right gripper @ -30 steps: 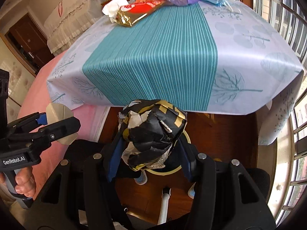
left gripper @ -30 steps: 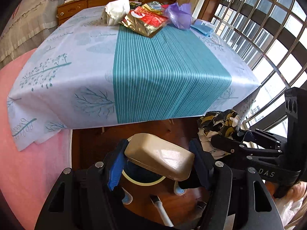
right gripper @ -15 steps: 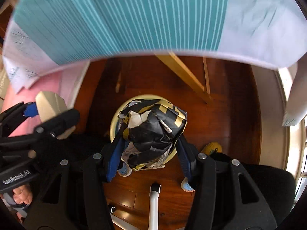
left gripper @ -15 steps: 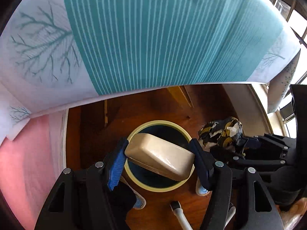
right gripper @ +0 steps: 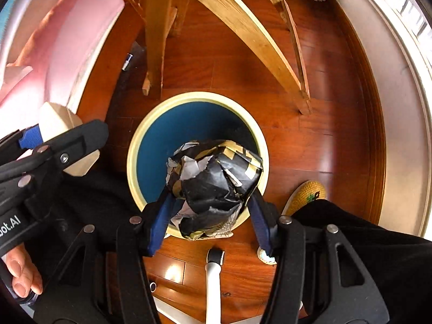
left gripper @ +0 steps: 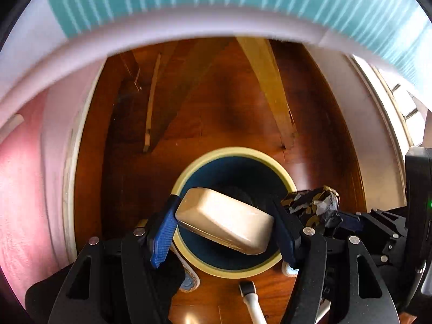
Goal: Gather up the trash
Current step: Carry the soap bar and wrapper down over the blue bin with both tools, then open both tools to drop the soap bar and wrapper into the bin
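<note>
grippers lowered, wad point(right gripper: 213, 181) (crumpled) over bin point(right gripper: 147, 137)

The left gripper point(left gripper: 225, 225) points steeply down and clamps a beige rounded box point(left gripper: 225, 222) across its length between blue-padded fingers point(left gripper: 162, 236), directly above the round bin point(left gripper: 189, 178), which has a pale yellow rim and a dark blue inside. Just to the right, the right gripper point(left gripper: 321, 217) carries a crumpled black-and-gold wrapper point(left gripper: 313, 206) at the bin's rim. The bin stands on a reddish wooden floor point(left gripper: 216, 108) beneath the hanging edge of a teal-striped tablecloth point(left gripper: 189, 0), with wooden table legs point(left gripper: 270, 86) behind it.
</note>
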The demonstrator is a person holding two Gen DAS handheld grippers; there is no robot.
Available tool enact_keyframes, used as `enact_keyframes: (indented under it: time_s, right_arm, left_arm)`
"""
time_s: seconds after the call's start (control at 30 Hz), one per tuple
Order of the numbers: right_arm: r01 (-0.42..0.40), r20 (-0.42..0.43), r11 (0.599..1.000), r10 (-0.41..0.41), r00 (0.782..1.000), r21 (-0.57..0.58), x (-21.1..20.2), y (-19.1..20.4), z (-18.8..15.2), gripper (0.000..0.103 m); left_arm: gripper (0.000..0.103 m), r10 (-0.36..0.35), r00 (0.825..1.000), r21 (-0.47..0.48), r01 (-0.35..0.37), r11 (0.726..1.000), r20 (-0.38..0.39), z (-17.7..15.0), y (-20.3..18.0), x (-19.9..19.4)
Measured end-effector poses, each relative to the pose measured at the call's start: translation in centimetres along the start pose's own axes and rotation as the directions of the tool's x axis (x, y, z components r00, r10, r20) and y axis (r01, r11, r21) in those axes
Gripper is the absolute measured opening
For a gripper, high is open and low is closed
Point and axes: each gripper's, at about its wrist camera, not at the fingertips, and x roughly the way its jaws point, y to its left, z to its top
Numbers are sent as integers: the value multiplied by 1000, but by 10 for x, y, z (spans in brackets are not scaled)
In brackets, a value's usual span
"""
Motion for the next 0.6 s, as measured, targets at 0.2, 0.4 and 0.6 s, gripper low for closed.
enact_keyframes:
  time_s: [0.2, 0.4, 0.6]
  right_arm:
    - [-7, -12, 998, 7, 1000, 65, 8, -9, 9, 57]
    - [-9, -9, 997, 10, 1000, 79, 9, -11, 13, 63]
    - [-14, 11, 997, 13, 1000, 81, 10, -9, 11, 68]
  left_arm:
    - [72, -64, 994, -52, 60, 997, -93, 3, 9, 22]
    - [86, -84, 991, -92, 75, 993, -100, 2, 17, 27]
    - [88, -101, 989, -118, 87, 989, -112, 0, 23, 27]
